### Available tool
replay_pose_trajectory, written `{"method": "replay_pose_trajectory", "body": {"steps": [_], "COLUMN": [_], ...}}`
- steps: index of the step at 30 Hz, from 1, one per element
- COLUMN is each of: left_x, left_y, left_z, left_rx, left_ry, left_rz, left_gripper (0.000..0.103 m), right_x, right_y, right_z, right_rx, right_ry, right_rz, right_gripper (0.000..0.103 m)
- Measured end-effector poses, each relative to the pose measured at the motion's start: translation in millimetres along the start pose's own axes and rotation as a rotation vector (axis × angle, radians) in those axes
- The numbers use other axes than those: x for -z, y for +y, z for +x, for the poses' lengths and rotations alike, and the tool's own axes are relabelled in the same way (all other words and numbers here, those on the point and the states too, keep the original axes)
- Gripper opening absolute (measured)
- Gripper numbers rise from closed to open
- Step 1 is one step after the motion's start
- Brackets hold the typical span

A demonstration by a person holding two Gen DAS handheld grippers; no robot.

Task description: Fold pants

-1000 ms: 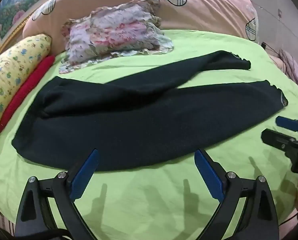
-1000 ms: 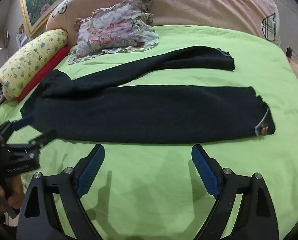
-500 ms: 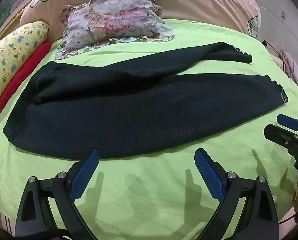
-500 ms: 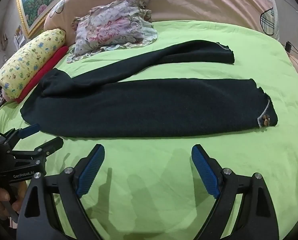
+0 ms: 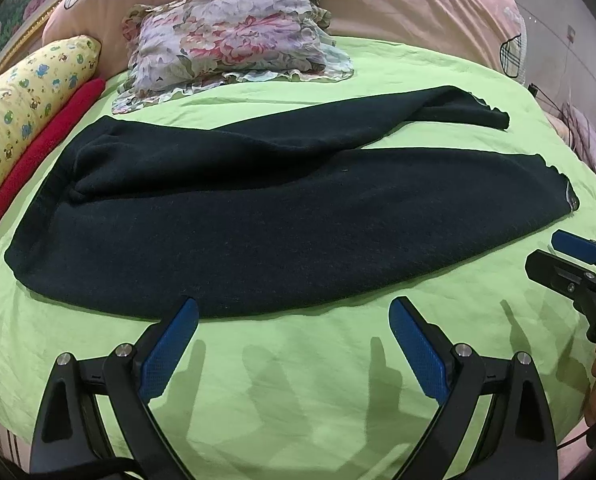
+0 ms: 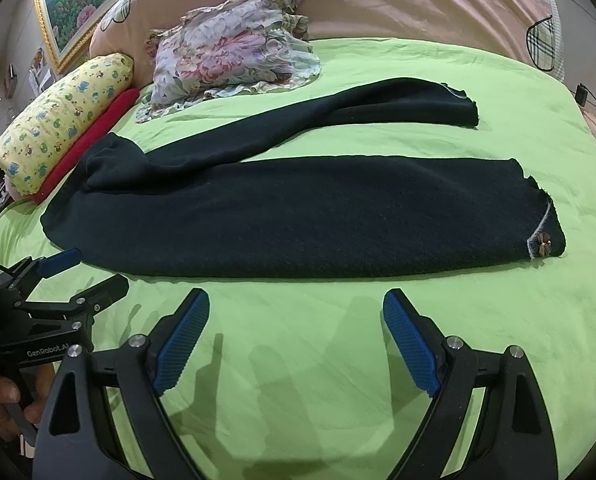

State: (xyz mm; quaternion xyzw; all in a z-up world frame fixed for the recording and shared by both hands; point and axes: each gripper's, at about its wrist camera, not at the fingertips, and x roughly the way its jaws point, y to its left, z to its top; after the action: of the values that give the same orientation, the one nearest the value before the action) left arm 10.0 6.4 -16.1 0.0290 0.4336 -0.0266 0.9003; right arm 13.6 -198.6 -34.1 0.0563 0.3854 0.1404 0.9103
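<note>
Dark navy pants [image 5: 282,220] lie flat on the green bed sheet [image 5: 298,380], waist at the left, two legs spread to the right; they also show in the right wrist view [image 6: 318,216]. The near leg's hem carries a small flower trim [image 6: 543,243]. My left gripper [image 5: 294,316] is open and empty, just short of the pants' near edge. My right gripper [image 6: 296,308] is open and empty, hovering before the near leg. Each gripper also appears in the other's view: the right one [image 5: 566,256] by the near hem, the left one [image 6: 82,276] by the waist.
A floral cushion [image 5: 230,36] lies behind the pants. A yellow patterned pillow [image 5: 22,92] and a red roll [image 5: 46,148] sit at the left. A pink duvet [image 5: 418,4] lines the back. A framed picture [image 6: 78,4] hangs at the left.
Both grippers have moved forward toward the pants, which now look larger and closer to the fingertips. Both stay open. The pants have not moved.
</note>
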Motion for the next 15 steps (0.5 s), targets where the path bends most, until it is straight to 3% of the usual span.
{"method": "replay_pose_trajectory", "body": {"steps": [15], "left_x": [2.0], "left_y": [1.9], "left_z": [4.5], "left_rx": [0.01], "left_ry": [-0.003], "left_rz": [-0.013], "left_gripper": [0.097], "right_x": [-1.4], "right_y": [2.5], "right_z": [0.3], "right_rx": [-0.003], "right_ry": [0.006], "right_rz": [-0.001], "right_gripper": [0.089]}}
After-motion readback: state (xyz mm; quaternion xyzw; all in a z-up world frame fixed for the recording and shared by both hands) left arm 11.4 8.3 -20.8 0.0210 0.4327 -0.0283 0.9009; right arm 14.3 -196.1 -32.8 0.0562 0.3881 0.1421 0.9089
